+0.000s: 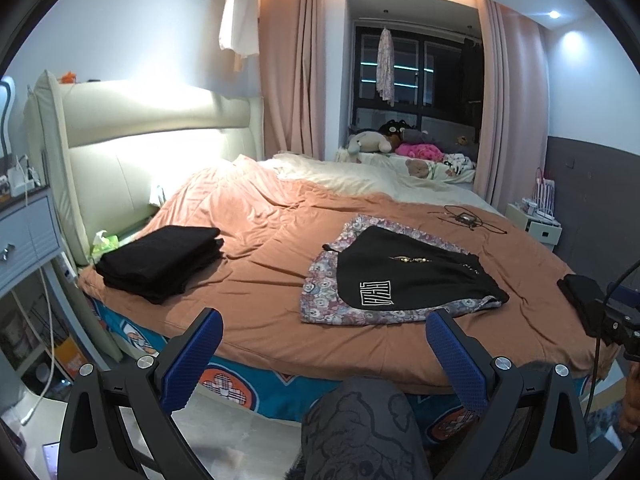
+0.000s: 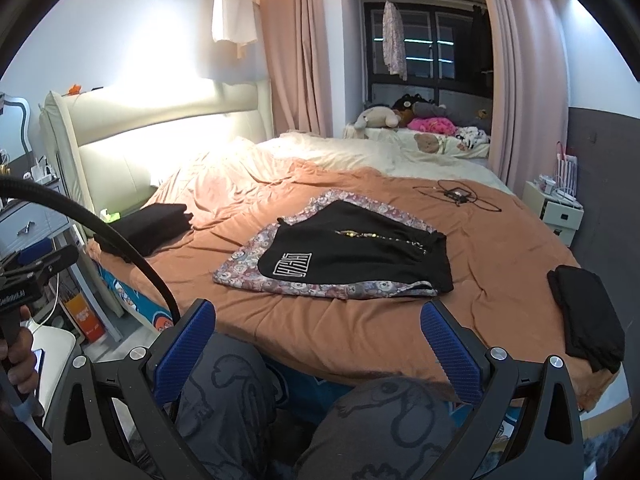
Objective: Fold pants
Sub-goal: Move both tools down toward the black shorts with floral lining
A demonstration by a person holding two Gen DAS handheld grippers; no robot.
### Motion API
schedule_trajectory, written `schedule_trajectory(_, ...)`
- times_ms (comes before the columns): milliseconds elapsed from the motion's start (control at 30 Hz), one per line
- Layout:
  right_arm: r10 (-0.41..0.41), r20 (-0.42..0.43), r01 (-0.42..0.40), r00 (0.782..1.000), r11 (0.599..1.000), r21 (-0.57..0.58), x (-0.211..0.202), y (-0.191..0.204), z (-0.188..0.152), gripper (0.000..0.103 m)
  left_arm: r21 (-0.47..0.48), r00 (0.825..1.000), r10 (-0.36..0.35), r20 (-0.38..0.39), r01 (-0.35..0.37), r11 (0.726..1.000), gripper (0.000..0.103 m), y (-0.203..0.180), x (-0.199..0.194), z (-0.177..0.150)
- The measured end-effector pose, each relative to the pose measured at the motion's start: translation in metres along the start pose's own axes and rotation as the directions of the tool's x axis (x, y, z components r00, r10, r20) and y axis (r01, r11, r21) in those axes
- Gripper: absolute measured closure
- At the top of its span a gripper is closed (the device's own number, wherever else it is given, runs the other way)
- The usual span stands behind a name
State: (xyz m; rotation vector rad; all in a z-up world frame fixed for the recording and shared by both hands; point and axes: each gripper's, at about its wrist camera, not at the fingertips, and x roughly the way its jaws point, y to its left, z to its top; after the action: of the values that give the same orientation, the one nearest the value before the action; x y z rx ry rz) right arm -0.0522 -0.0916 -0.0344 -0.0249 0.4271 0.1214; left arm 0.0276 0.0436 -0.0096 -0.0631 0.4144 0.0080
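Observation:
Black shorts with a white logo [image 1: 408,276] lie flat on top of floral-print pants [image 1: 320,292] in the middle of the orange bedspread [image 1: 260,240]. Both also show in the right wrist view, the shorts [image 2: 352,260] over the floral pants [image 2: 256,256]. My left gripper [image 1: 324,328] is open and empty, held back from the bed's near edge. My right gripper [image 2: 318,320] is open and empty, also short of the bed edge.
A stack of folded black clothes [image 1: 160,262] sits at the bed's left near the headboard. A small folded black item [image 2: 586,312] lies at the bed's right edge. A cable and device [image 2: 456,194] lie farther back. My knees [image 2: 240,400] are below. A nightstand [image 1: 28,236] stands left.

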Motion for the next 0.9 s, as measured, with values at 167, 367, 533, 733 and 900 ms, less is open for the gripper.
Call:
schedule_trajectory(167,0.011,-0.011,-0.011,1.0,1.0,0.015,0.025,-0.017,0.009,0.0,-0.018,0.999,-0.004,-0.033,0.004,1.0,0.001,-0.002,0.033,0.002)
schedule_trajectory(367,0.056,-0.027,-0.055,0.998,0.998,0.02,0.053,-0.041,0.017,0.0,-0.024,0.997,-0.014,-0.072,0.012,1.0,0.001,-0.003,0.063,0.016)
schedule_trajectory(533,0.054,-0.039,-0.052,0.998,0.997,0.05,0.072,-0.062,0.025,0.0,-0.021,0.996,-0.011,-0.088,0.009,1.0,0.001,0.0,0.085,0.024)
schedule_trajectory(733,0.025,-0.052,-0.019,0.998,0.994,0.107,0.088,-0.075,0.029,0.0,-0.045,0.991,-0.026,-0.133,0.02,0.999,0.001,0.008,0.112,0.025)
schedule_trajectory(900,0.003,-0.074,0.007,0.997,0.991,0.136,0.099,-0.081,0.033,0.0,-0.054,0.985,-0.02,-0.17,0.011,0.999,0.002,0.014,0.137,0.02)
